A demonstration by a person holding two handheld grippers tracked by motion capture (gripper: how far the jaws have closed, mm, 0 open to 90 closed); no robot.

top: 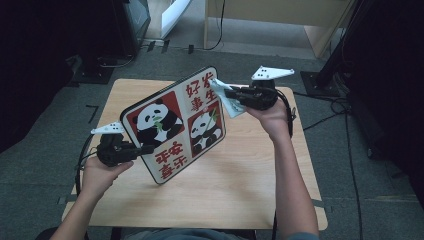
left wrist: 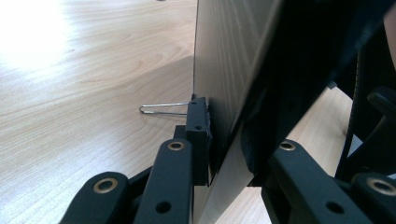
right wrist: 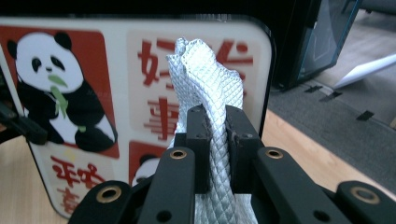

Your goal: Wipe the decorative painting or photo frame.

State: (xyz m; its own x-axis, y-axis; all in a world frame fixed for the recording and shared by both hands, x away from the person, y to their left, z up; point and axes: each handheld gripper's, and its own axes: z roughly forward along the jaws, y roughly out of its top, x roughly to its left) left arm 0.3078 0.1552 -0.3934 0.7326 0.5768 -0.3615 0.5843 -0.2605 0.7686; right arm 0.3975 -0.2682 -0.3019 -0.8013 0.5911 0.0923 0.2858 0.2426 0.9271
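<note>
The left claw (top: 145,149) is pinched on the lower left edge of the panda board (top: 175,122), which is held tilted above the tabletop (top: 240,190). A crumpled white cloth (right wrist: 208,93) is clamped in the right claw (right wrist: 217,154) and held against the board's upper right corner.

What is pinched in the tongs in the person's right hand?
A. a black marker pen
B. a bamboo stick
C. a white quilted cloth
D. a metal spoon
C: in the right gripper view the right tongs are shut on a bunched white cloth with a diamond-quilted texture, held in front of the square board printed with pandas and red characters, which the left tongs clamp at its edge.
</note>
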